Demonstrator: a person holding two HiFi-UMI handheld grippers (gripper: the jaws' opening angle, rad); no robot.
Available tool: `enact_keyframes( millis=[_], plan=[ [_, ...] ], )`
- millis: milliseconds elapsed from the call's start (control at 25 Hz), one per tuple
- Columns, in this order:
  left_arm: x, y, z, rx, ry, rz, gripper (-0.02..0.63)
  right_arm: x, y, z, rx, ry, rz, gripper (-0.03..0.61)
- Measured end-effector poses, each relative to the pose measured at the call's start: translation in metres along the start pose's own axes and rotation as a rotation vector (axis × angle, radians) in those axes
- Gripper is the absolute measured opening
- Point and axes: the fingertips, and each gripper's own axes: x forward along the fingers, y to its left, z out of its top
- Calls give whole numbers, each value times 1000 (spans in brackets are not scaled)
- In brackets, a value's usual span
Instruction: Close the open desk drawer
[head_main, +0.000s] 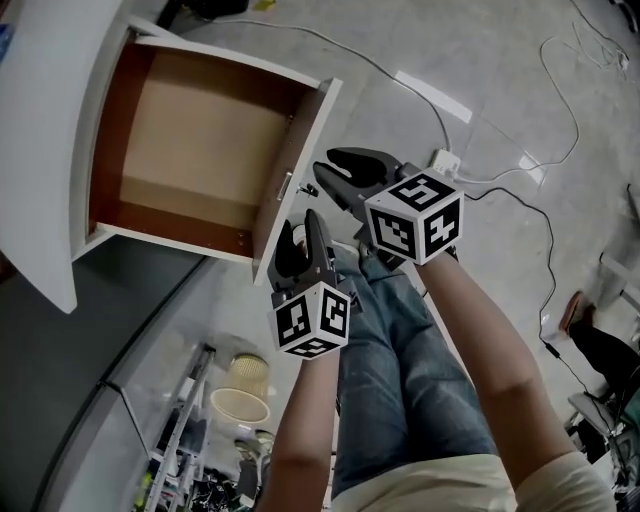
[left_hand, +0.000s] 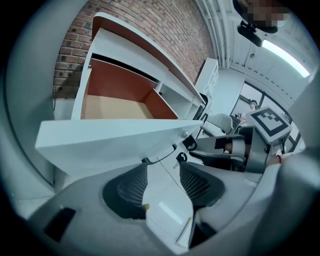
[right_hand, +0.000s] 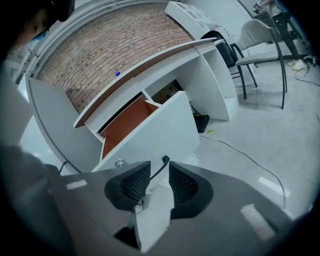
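The drawer (head_main: 298, 160) sticks far out of the desk (head_main: 40, 150). The left gripper (head_main: 300, 225) and right gripper (head_main: 324, 176), both open and empty, sit at its end farthest from the desk. Push evenly, straight toward the desk.

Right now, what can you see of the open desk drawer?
The drawer stands pulled far out of the white desk, empty. Its floor looks like pale board, inner walls reddish brown, front panel white with a slim dark handle and a round lock. The left tool and right tool hover at that front, jaws apart, gripping nothing.
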Motion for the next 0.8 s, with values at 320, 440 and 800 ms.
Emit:
enact_keyframes(
  millis=[320,440,800],
  plan=[
    [19,3,-7,-7,14,-26,279,24,-3,-8,-39,35,70,132],
    [25,6,-9,-25,23,-21,307,29,-5,-12,-44,59,93,140],
    [36,3,-9,-64,36,-50,311,42,-4,-14,-29,51,161,141]
  ],
)
